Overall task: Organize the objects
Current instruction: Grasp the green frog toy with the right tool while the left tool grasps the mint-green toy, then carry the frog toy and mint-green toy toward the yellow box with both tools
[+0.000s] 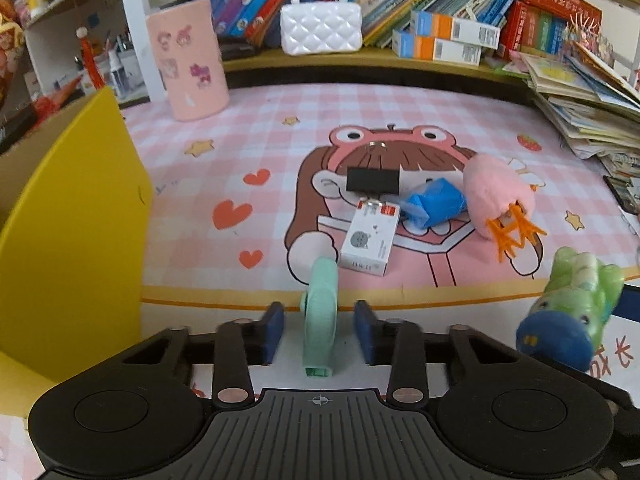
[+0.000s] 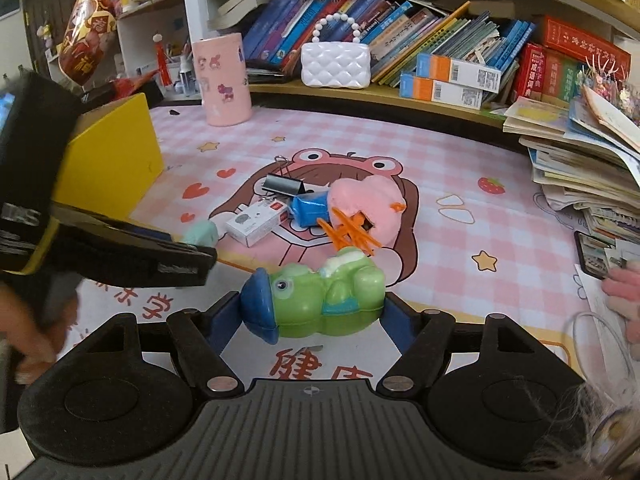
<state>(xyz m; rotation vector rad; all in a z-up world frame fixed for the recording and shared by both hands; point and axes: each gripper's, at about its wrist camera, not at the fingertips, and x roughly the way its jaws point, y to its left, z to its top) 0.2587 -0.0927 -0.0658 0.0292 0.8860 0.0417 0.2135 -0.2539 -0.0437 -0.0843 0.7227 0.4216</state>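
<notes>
My left gripper (image 1: 319, 330) is open around a mint green clip-like object (image 1: 320, 312) that stands on the desk between its blue pads, with gaps on both sides. My right gripper (image 2: 310, 320) is closed on a green frog toy with a blue cap (image 2: 316, 300), which also shows in the left wrist view (image 1: 568, 312). On the pink mat (image 1: 240, 152) lie a white box (image 1: 370, 238), a black binder clip (image 1: 372, 180), a blue packet (image 1: 436, 200) and a pink plush with orange feet (image 1: 500, 196). A yellow box (image 1: 72, 220) stands at the left.
A pink cup (image 1: 188, 60) and a white quilted purse (image 1: 320, 28) stand at the back by a shelf of books. A pile of books (image 1: 580, 100) sits at the right. The left gripper's body (image 2: 100, 240) fills the left of the right wrist view.
</notes>
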